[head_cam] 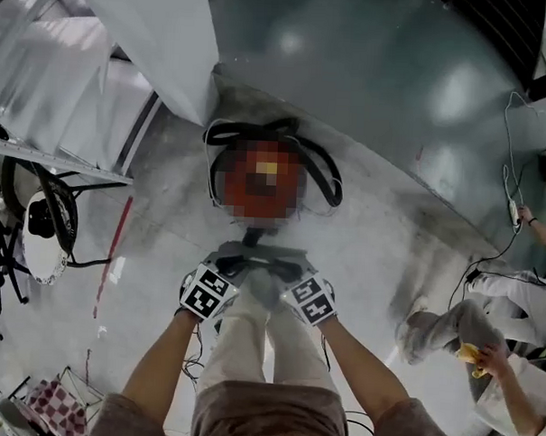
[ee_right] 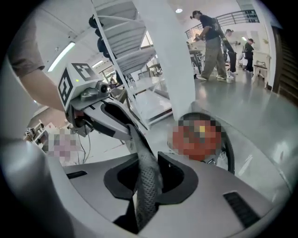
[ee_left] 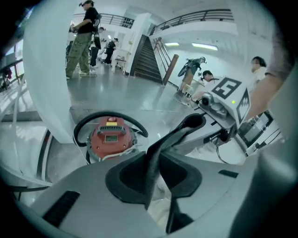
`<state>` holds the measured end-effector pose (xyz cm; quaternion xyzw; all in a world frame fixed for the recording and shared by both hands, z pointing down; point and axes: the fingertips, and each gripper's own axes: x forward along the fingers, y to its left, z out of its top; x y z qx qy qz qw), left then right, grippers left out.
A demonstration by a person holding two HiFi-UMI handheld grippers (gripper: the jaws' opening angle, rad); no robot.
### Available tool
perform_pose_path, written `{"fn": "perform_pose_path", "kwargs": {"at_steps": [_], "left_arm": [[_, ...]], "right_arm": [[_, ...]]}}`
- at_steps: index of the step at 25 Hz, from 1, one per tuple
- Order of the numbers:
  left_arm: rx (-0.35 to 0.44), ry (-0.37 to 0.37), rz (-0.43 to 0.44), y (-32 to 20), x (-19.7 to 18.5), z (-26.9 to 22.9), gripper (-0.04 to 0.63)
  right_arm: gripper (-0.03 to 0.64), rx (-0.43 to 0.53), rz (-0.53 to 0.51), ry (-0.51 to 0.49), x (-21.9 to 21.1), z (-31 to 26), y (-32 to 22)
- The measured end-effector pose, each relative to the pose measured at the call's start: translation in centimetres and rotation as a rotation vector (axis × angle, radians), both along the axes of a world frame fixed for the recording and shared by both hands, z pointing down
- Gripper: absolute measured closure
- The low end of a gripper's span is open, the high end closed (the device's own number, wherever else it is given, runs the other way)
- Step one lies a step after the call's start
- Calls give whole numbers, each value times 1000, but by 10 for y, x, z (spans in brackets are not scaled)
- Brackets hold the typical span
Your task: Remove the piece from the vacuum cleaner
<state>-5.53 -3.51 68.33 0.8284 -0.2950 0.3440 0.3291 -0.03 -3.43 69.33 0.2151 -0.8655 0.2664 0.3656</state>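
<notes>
White pillar [head_cam: 172, 36] stands at upper left. My left gripper [head_cam: 230, 260] is held over my legs, jaws clenched flat together with nothing between them. The red vacuum cleaner [head_cam: 264, 181] stands on the floor ahead, at the pillar's foot, black hose [head_cam: 325, 170] looped round it, apart from both grippers. My right gripper [head_cam: 284, 265] is just beside the left, jaws also pressed together, empty. A seated person [head_cam: 511, 358] is at far right.
</notes>
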Motion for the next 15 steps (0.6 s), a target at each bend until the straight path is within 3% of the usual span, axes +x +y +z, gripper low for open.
{"fn": "perform_pose_path", "kwargs": {"at_steps": [15], "left_arm": [[303, 55, -22, -82, 10, -238, 515]], "right_arm": [[561, 330, -56, -122, 7, -242, -85]]}}
